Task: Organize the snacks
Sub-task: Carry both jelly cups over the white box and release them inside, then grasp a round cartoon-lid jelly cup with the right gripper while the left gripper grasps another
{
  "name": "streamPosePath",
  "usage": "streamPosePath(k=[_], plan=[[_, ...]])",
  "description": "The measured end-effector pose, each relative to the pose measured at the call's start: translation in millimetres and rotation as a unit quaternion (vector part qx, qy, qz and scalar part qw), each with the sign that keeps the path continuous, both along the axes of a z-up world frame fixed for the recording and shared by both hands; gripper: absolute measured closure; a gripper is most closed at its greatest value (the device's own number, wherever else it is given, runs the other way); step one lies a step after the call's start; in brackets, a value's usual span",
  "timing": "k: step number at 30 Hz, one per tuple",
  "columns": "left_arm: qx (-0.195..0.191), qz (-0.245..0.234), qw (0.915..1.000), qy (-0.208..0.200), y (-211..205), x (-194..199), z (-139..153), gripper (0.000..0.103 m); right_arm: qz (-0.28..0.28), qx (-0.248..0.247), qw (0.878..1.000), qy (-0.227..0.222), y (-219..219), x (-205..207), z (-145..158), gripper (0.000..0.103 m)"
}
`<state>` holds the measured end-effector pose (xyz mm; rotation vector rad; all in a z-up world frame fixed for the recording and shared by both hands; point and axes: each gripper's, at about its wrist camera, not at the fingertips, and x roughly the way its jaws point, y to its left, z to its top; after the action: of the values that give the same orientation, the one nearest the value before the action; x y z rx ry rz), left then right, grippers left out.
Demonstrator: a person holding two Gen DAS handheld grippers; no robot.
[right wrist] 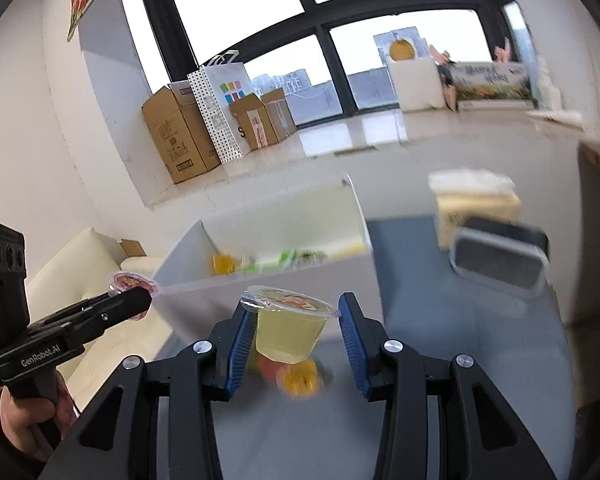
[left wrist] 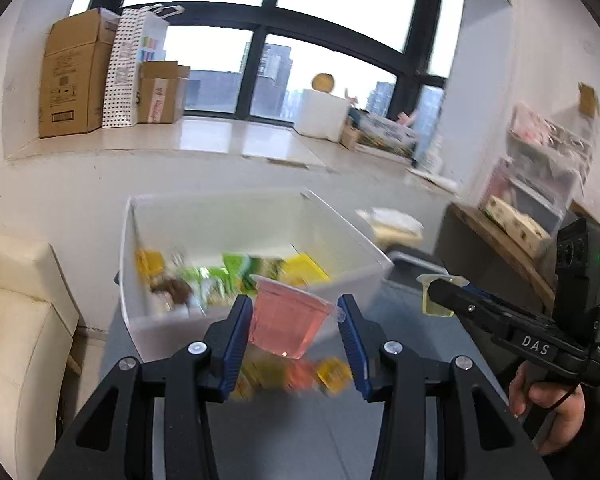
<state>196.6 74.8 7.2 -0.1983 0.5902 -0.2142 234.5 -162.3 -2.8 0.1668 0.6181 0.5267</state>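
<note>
My left gripper [left wrist: 295, 305] is shut on a pink jelly cup [left wrist: 286, 324], held up in the air just in front of the near wall of a white bin [left wrist: 188, 216]. The bin holds several green and yellow snack packs [left wrist: 236, 276]. My right gripper [right wrist: 294, 308] is shut on a yellow-green jelly cup [right wrist: 286, 336] with a printed foil lid, also lifted near the bin [right wrist: 284, 216]. Each gripper shows in the other view: the right gripper [left wrist: 440, 291] with its yellow cup [left wrist: 434, 304], and the left gripper [right wrist: 140, 298] with the pink cup's lid [right wrist: 130, 281].
Loose orange and yellow snacks [left wrist: 296, 376] lie blurred on the grey table [right wrist: 440, 320] under the cups. A grey rounded device [right wrist: 500, 262] and a cream box [right wrist: 476, 204] stand at the table's far right. A cream sofa [left wrist: 16, 320] is at the left, and cardboard boxes [left wrist: 72, 76] stand on the window ledge.
</note>
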Motion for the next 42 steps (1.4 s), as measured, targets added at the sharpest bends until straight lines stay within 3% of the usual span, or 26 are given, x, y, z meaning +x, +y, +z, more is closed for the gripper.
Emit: streamPosePath(k=[5, 10, 11, 12, 13, 14, 15, 29, 34, 42], plan=[[0.003, 0.013, 0.9999, -0.001, 24.0, 49.5, 7.8, 0.054, 0.006, -0.010, 1.000, 0.003, 35.7, 56.2, 18.4, 0.057], [0.024, 0.012, 0.9995, 0.016, 31.9, 82.7, -0.4, 0.053, 0.001, -0.048, 0.999, 0.014, 59.5, 96.1, 14.2, 0.057], [0.029, 0.013, 0.9992, 0.024, 31.9, 86.3, -3.5, 0.045, 0.002, -0.050, 0.998, 0.024, 62.7, 103.0, 10.7, 0.056], [0.036, 0.013, 0.9987, 0.034, 32.5, 89.5, -8.4, 0.037, 0.003, -0.053, 0.998, 0.029, 65.0, 107.5, 8.4, 0.050], [0.039, 0.013, 0.9985, 0.037, 32.6, 89.8, -11.4, 0.015, 0.003, -0.058, 0.998, 0.035, 67.2, 111.3, 5.8, 0.038], [0.041, 0.015, 0.9983, 0.038, 32.9, 89.6, -13.8, 0.000, 0.000, -0.063, 0.997, 0.042, 68.5, 113.9, 3.3, 0.012], [0.045, 0.022, 0.9982, 0.034, 34.4, 87.8, -16.9, 0.000, -0.006, -0.060, 0.997, 0.038, 66.8, 112.9, 2.4, 0.002], [0.039, 0.020, 0.9979, 0.048, 35.3, 59.5, -18.0, 0.000, -0.015, -0.022, 1.000, 0.011, 31.2, 82.1, 18.5, 0.000], [0.044, 0.011, 0.9985, 0.031, 24.8, 21.7, -13.7, 0.000, -0.001, -0.019, 1.000, 0.001, 20.1, 47.2, 18.9, 0.000], [0.037, 0.004, 0.9987, 0.035, 9.1, -42.3, -31.9, 0.000, 0.017, -0.028, 0.999, 0.006, 4.6, -18.6, -13.0, 0.000]])
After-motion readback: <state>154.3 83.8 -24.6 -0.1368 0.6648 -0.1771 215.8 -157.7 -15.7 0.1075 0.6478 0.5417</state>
